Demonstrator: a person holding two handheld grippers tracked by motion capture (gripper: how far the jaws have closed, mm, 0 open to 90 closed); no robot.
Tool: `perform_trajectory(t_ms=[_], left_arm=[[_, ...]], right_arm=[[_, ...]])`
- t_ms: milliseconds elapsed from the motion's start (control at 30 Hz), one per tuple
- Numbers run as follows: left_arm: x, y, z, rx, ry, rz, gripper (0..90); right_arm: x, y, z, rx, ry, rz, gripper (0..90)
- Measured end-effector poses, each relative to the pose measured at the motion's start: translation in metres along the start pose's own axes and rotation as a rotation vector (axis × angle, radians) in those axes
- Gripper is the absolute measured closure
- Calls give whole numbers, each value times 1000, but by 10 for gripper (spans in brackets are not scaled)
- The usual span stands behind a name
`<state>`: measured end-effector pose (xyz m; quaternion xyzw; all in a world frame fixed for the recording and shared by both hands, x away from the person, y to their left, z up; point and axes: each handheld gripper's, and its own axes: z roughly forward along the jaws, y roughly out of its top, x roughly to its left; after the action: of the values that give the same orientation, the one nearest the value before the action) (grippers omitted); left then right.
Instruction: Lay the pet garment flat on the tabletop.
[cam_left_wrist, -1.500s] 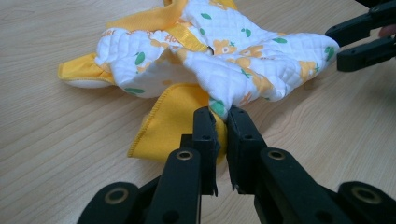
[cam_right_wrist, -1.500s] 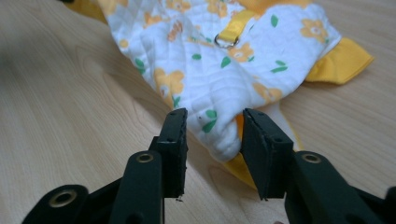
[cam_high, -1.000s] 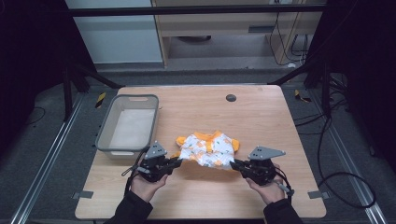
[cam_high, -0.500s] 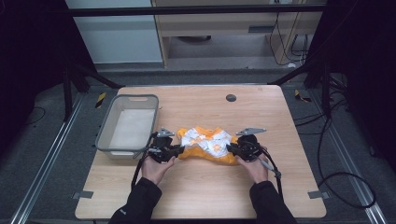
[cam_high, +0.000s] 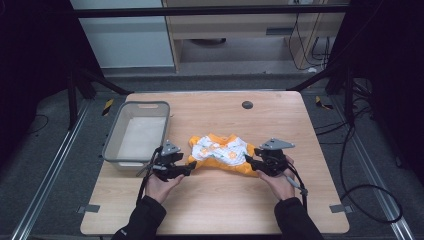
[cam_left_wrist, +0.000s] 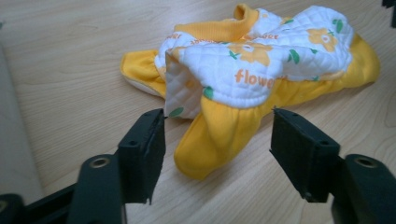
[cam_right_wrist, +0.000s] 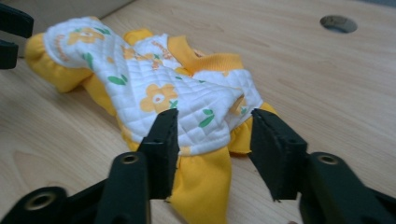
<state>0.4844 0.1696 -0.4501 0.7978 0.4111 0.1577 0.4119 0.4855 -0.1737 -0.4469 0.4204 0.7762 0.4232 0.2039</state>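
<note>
- Lying on the wooden table (cam_high: 215, 210), a small yellow and white quilted garment (cam_high: 221, 151) with a flower print sits near the middle, slightly toward the person's side.
- In the left gripper view the garment (cam_left_wrist: 261, 74) shows orange flowers, green leaves and the printed word "flower" on its white panel, with a yellow sleeve-like end reaching toward the camera.
- The left gripper (cam_high: 186, 169) rests low at the garment's left end, held by the person's left hand (cam_high: 159, 186).
- Its jaws stand wide apart in the left gripper view (cam_left_wrist: 217, 140), with the yellow end lying on the table between them and touching neither jaw.
- The right gripper (cam_high: 248, 161) sits at the garment's right end, held by the right hand (cam_high: 281, 184).
- In the right gripper view (cam_right_wrist: 215, 142) its jaws are also apart, straddling a yellow flap and the white quilted edge; the left jaw is right against the fabric, but the jaws are not closed on it.
- A grey plastic basket (cam_high: 112, 150) stands on the table's left side, just beside the left gripper.
- A dark round hole (cam_high: 247, 104) sits in the tabletop beyond the garment.
</note>
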Motion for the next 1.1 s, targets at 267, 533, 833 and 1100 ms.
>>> perform_trajectory(t_ms=[267, 533, 833, 1100], left_arm=[[2, -25, -7, 50, 54, 50, 300], [-2, -35, 10, 93, 89, 106, 311], [-4, -33, 11, 35, 108, 148, 454], [-2, -34, 22, 53, 81, 110, 461]], right_arm=[[-3, -31, -32, -12, -7, -36, 428], [-1, -56, -20, 88, 12, -65, 470], [-2, -54, -3, 110, 23, -53, 466], [-6, -49, 14, 103, 19, -21, 506]])
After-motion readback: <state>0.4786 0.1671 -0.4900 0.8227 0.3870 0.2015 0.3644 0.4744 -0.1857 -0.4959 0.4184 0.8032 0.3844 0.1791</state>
